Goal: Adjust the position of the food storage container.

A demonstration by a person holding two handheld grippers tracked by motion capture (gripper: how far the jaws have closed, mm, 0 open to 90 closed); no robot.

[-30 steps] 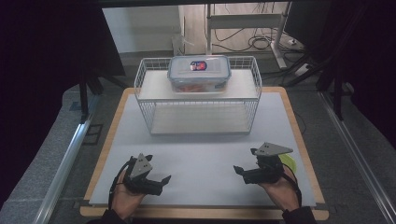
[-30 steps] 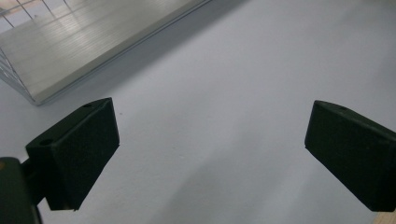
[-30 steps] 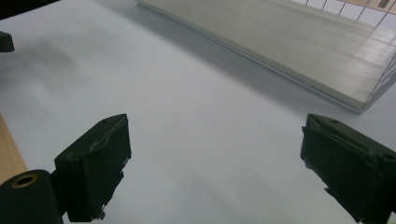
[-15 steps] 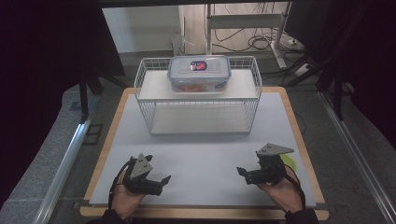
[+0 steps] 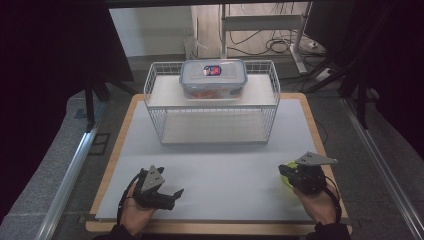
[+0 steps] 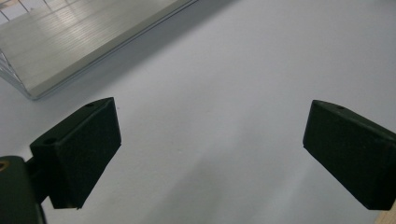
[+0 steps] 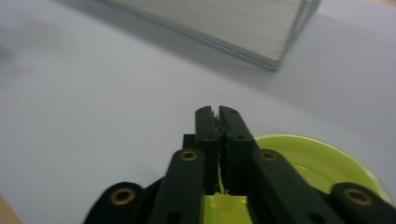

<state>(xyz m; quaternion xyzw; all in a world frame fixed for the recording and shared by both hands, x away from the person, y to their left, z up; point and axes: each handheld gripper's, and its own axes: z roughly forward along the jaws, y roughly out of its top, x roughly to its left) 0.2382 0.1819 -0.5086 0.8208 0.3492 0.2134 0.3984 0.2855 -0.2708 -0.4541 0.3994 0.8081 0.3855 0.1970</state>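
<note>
One lime-green plate (image 7: pixel 322 163) was seen on the white table top (image 5: pixel 225 160), near its right-hand edge and well apart from everything else. Its rim was pinched between the pads of the right gripper (image 7: pixel 216 111), whose jaws had just been closing and were found drawn together almost fully, with a sliver of green caught in the narrow slit between them. In the high view the plate (image 5: pixel 286 176) was largely covered by that gripper (image 5: pixel 289 172), which was held low over it.

Two grippers were counted, one in each hand. The left gripper (image 6: pixel 210 140) was held with its jaws spread wide and nothing between them, only bare table beneath; in the high view it (image 5: pixel 170 196) was placed near the front edge, left of centre.

One white wire rack (image 5: pixel 212 102) was stood at the far side, and one clear lidded container (image 5: pixel 213 77) was set on its top shelf. A broad stretch of open surface was left between the rack and both grippers.
</note>
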